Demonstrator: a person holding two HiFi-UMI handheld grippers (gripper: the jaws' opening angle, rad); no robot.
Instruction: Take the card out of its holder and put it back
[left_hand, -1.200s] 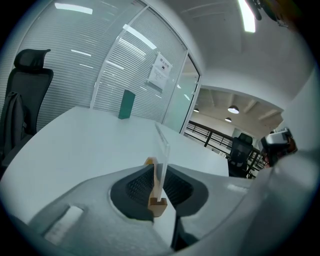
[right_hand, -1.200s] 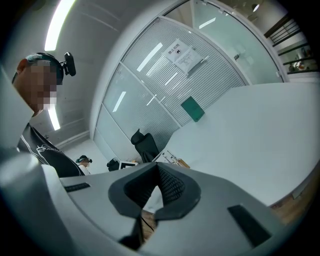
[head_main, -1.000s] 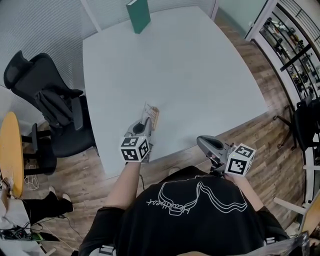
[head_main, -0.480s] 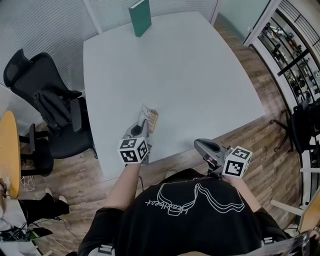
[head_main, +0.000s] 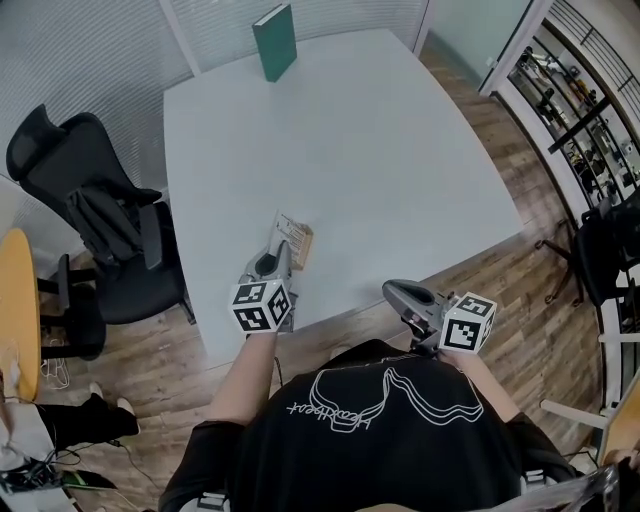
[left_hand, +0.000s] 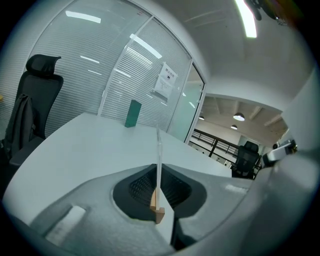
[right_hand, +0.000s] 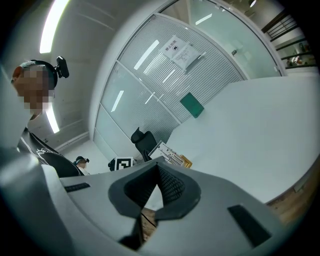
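One pale grey desk (head_main: 400, 170), rounded corners. On it: green book (head_main: 274, 41), upright at the far edge; card holder (head_main: 293, 240) with wooden base by the near-left edge, well apart from the book.

Holder (left_hand: 157, 209): clear sheet rising from a small wooden base, standing upright on the white counter (head_main: 380, 170) near its front-left edge. Card (right_hand: 169, 152): white, rows of small print, seated in the holder. Left gripper (head_main: 283, 251) clamps the holder at its base.
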